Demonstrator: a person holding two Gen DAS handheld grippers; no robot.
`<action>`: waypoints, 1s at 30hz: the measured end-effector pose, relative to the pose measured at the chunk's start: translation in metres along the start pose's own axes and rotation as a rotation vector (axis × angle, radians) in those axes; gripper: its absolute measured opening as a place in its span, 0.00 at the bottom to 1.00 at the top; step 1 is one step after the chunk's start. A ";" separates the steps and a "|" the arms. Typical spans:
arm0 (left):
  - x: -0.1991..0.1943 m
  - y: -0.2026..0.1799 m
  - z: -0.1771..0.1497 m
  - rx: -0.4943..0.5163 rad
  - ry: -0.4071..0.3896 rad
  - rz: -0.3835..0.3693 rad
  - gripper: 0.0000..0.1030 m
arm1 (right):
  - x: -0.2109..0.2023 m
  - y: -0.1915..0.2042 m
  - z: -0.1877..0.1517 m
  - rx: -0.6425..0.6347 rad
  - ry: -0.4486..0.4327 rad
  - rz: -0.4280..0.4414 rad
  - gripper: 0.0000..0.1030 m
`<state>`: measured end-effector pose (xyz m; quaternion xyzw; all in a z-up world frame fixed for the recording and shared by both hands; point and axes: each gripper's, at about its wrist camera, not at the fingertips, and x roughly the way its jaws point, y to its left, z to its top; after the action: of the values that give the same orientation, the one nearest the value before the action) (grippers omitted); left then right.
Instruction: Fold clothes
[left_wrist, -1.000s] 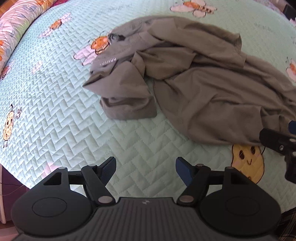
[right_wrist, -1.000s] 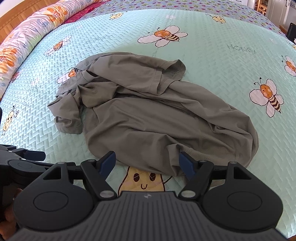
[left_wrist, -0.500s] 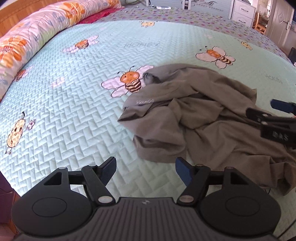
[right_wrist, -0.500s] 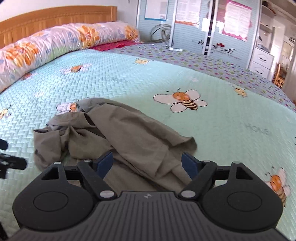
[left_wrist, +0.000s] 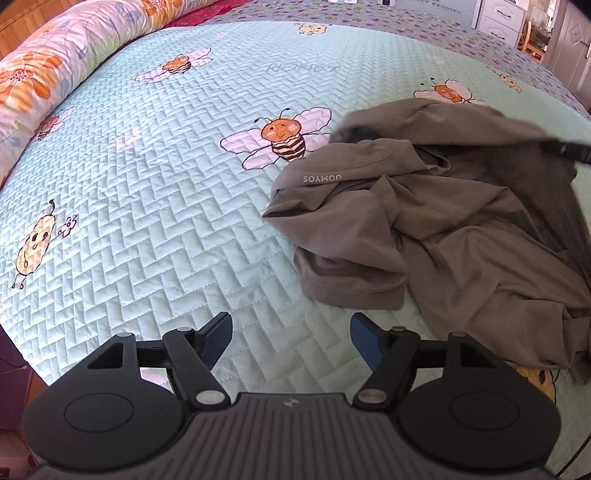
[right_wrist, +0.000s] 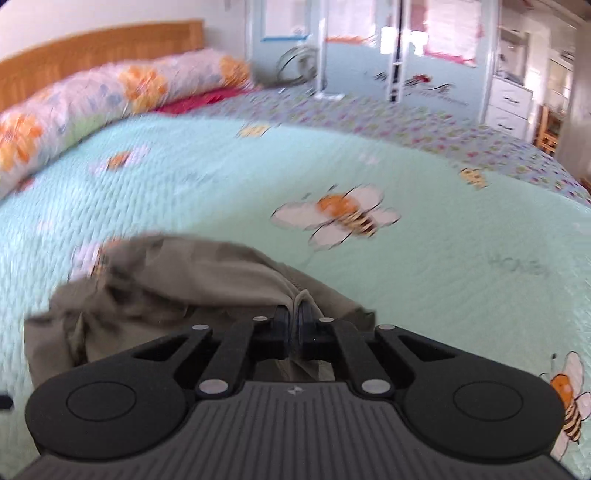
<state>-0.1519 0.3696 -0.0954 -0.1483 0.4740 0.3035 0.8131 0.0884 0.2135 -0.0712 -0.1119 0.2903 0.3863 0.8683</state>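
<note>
**A:** Start with the big picture. Your pale green quilted bedspread with bee prints (left_wrist: 155, 229) covers the whole bed, and a long floral bolster (left_wrist: 55, 70) lies along its far left edge. Where is the garment?

**B:** The crumpled olive-grey T-shirt (left_wrist: 461, 236) lies in a heap on the right of the bedspread, one hemmed sleeve (left_wrist: 351, 284) pointing toward your near side, a small white brand print (left_wrist: 320, 178) on a fold just above it.

**A:** And your claws?

**B:** Your right gripper (right_wrist: 297, 314) has just snapped together and is clamped on a ridge of the T-shirt's cloth; fabric is pinched between its pads, and in the left view the shirt's far edge looks drawn taut toward it. Your left gripper (left_wrist: 290, 334) hangs over bare bedspread near the sleeve, pads apart, nothing between them.

**A:** So which step is this?

**B:** I'd judge it's the opening one: getting hold to spread the shirt flat, no fold made yet. Next, bring your left gripper right onto an edge, close it, then draw both apart.
</note>
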 end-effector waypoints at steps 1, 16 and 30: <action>-0.001 -0.001 0.000 0.007 -0.009 -0.002 0.71 | -0.007 -0.011 0.007 0.024 -0.026 -0.022 0.03; 0.009 -0.023 0.021 0.107 -0.100 -0.056 0.71 | -0.041 -0.178 -0.070 0.433 0.248 -0.314 0.13; 0.014 -0.072 0.045 0.256 -0.196 -0.055 0.72 | 0.039 -0.065 -0.009 -0.502 0.004 -0.081 0.42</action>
<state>-0.0702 0.3429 -0.0884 -0.0262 0.4229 0.2310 0.8758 0.1534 0.1899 -0.1032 -0.3365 0.1823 0.4109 0.8275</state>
